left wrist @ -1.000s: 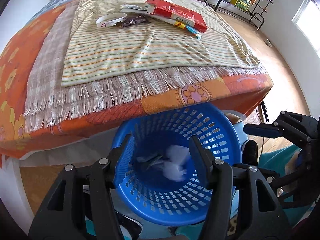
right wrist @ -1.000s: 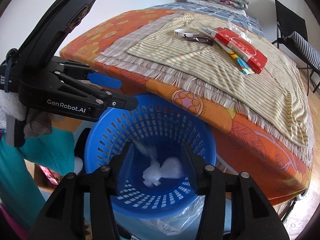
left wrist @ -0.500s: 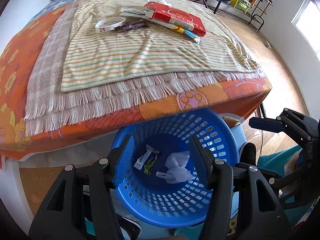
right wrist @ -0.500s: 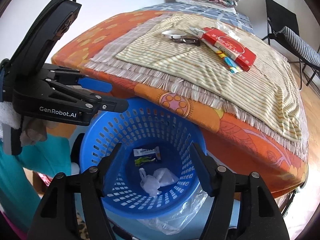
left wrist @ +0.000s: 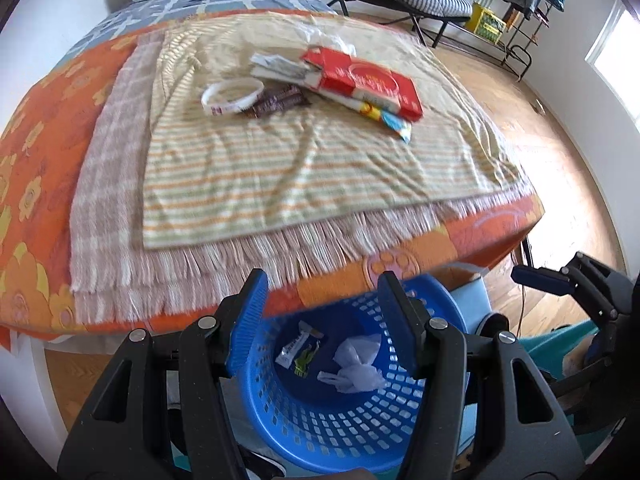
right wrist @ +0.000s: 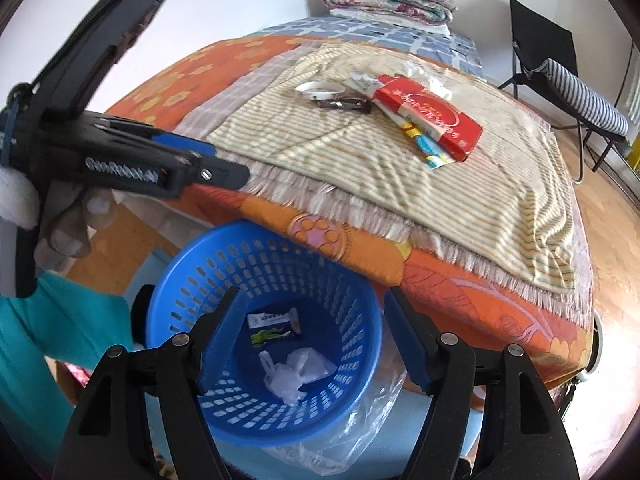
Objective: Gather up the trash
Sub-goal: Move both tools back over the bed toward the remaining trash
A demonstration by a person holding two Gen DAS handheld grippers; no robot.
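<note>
With both tools hanging empty over the blue basket (left wrist: 352, 412), my right tool (right wrist: 312, 336) spreading its jaws, my left tool (left wrist: 320, 320) half-open, remaining trash (left wrist: 360, 80) lies ahead up on the bed (left wrist: 40, 160).

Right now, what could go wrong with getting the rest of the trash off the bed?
The red box lies on top of flat wrappers, so grabbing it may scatter them. The white ring and brown wrapper touch, so the tongs might pinch both or the striped cloth underneath. The blue basket sits partly under the bed edge, so drops could miss.
</note>
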